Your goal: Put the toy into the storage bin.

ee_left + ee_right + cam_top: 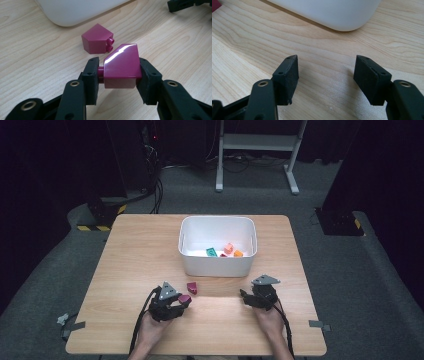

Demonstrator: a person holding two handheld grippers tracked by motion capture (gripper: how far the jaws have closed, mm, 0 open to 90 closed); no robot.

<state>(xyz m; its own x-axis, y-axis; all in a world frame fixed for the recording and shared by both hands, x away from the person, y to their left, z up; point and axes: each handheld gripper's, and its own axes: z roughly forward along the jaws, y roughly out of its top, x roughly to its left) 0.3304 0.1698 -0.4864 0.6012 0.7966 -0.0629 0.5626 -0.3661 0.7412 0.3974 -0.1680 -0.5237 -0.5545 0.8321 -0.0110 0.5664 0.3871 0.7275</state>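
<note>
Up close, studs against left tool point(117, 75) pad, magenta brick point(121, 67)

We've got a light wooden table point(135, 245) with rounded corners, grain running left to right. Sitting directly on it — a white plastic bin point(217, 265), at the far side and a bit right of centre, its near wall roughly mid-table. Just in front of the bin's near left corner lies a small magenta block point(192, 288), flat on the wood, studs pointing sideways — close to the bin but not touching it. The table stands on grey carpet point(60, 270).
</note>
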